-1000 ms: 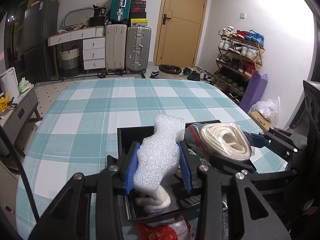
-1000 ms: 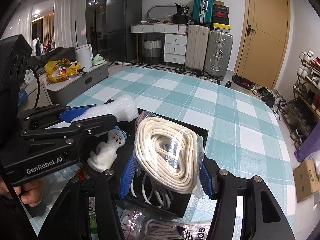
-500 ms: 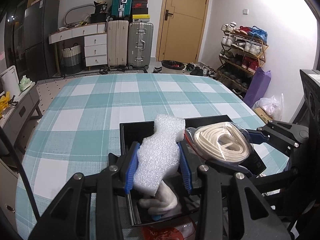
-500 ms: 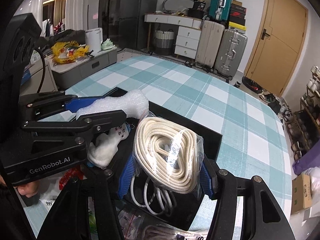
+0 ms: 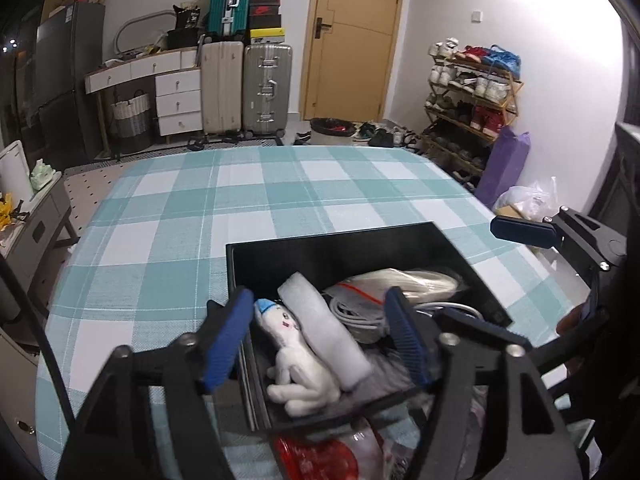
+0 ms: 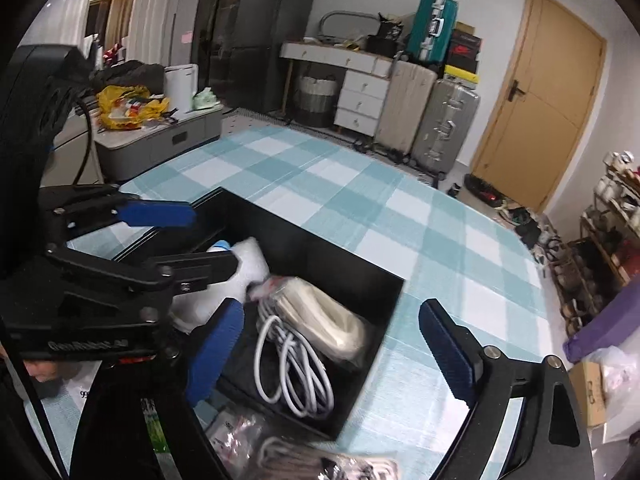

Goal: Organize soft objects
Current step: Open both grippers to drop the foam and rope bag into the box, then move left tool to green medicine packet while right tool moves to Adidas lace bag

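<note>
Both grippers hang over a black box (image 5: 340, 248) on a table with a teal-and-white checked cloth (image 5: 168, 240). The left gripper (image 5: 320, 332) has just been opening; its blue pads stand wide apart and grip nothing. Directly below and between them, inside the box, lies a white foam piece (image 5: 324, 336), with a white plush toy (image 5: 296, 364) just to its left and touching it. The right gripper (image 6: 340, 356) has also just been opening, and its jaws are spread wide and empty. Beneath them, in the right part of the box, rests a bagged coil of cream rope (image 6: 324, 320), partly over a white cable (image 6: 296, 372).
</note>
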Demonstrator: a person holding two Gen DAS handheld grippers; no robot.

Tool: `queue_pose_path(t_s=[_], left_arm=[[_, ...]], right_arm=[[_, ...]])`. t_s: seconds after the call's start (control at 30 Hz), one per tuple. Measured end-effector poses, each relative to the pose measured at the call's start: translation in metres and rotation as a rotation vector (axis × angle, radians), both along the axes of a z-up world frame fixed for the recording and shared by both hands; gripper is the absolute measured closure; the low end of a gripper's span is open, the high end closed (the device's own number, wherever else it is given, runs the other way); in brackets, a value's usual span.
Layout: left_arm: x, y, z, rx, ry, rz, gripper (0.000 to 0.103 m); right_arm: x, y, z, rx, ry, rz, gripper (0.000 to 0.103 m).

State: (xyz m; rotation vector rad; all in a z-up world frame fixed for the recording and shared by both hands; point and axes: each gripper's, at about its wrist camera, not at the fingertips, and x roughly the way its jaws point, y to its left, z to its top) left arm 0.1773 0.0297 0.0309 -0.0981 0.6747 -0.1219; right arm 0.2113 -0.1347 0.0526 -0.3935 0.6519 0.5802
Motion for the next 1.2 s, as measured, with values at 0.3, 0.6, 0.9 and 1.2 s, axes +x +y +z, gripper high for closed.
queue_pose_path(t_s=[0.3, 0.6, 0.9, 1.2], left_arm=[[-0.041, 0.017, 0.011, -0.041, -0.036, 0.066, 0.000], [-0.074, 0.008, 0.010, 0.006, -0.050, 0.072, 0.000], [-0.090, -0.007, 0.001, 0.046, -0.045, 0.054, 0.000], [-0.101, -0.021, -0.021, 0.078, 0.000, 0.027, 0.000]], right_arm=[[-0.024, -0.043, 0.011, 0.149, 0.079, -0.055, 0.001], [-0.054, -0.070, 0.002, 0.216, 0.128, -0.084, 0.001], [-0.067, -0.082, -0.005, 0.198, 0.165, -0.063, 0.001], [-0.064, -0.087, -0.017, 0.177, 0.209, -0.051, 0.001]])
